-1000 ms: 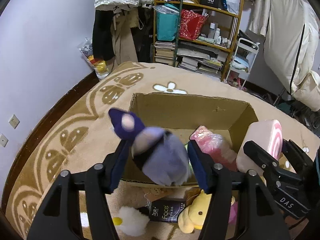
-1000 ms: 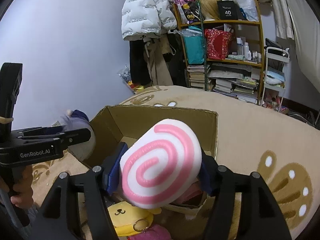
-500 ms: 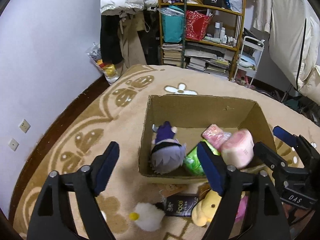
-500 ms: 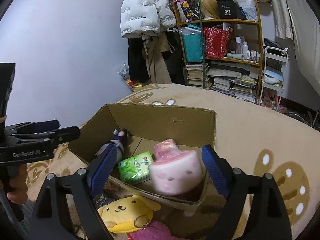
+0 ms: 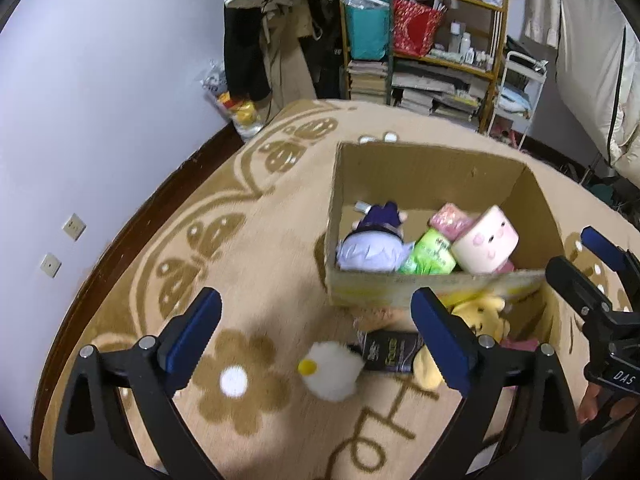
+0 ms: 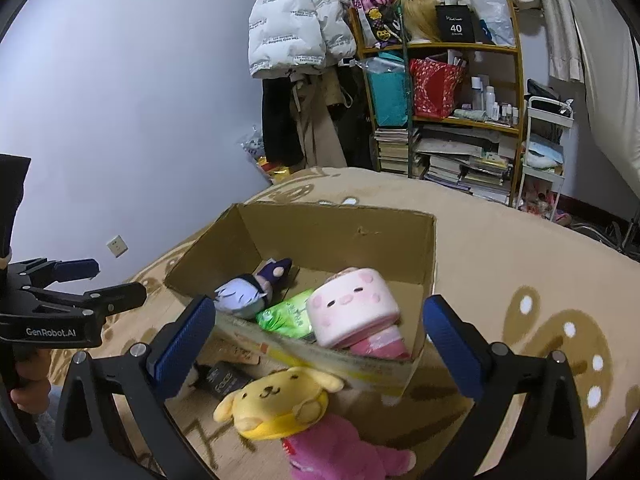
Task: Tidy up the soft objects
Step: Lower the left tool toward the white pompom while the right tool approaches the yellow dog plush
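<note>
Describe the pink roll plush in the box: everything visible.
The pink roll plush is a soft, fleecy cylinder, pale pink, with a flat cream end bearing a small face: dot eyes, mouth and pink cheek spots. It lies on its side in the cardboard box, near the front right corner, face toward the cameras. It rests on a darker pink soft item and leans against the green packet. Neither claw touches it.
</note>
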{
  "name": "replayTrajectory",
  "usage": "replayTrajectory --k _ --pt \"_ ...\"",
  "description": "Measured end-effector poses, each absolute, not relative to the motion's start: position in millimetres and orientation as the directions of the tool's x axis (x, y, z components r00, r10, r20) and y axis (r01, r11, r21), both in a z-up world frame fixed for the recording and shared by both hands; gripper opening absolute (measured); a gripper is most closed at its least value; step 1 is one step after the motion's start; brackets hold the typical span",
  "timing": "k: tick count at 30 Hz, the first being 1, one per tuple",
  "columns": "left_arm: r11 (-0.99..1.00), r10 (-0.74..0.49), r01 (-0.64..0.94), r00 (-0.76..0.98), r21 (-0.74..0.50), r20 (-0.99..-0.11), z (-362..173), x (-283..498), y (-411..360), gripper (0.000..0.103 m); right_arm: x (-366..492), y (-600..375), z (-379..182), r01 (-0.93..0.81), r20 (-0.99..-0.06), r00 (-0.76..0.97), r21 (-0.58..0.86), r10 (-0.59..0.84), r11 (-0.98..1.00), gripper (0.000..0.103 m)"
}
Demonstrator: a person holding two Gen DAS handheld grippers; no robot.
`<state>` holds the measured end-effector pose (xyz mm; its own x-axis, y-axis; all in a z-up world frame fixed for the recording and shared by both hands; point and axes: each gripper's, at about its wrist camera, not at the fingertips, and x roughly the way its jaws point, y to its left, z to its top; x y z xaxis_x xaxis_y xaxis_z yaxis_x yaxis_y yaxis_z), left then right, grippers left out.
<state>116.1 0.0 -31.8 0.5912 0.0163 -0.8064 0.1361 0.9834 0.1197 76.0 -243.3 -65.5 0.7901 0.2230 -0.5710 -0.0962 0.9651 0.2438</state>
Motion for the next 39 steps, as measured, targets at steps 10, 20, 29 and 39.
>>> replayTrajectory --k 10,20,29,39 --pt "0.993 0.033 0.085 0.502 0.087 -0.864 -44 107 19 0.096 51 -237 -70 -0.084 -0.604 0.766 0.243 0.219 0.966 0.103" --pt "0.998 0.039 0.020 0.389 0.051 -0.920 -75 124 31 0.096 54 -222 -92 -0.092 -0.667 0.717 0.199 0.204 0.976 0.103" --pt "0.999 0.032 0.011 0.325 0.037 -0.945 -101 137 28 0.096 72 -203 -113 -0.138 -0.712 0.666 0.176 0.223 0.975 0.103" --pt "0.999 0.026 0.010 0.256 0.030 -0.966 -129 154 25 0.095 90 -185 -137 -0.159 -0.753 0.617 0.163 0.227 0.974 0.103"
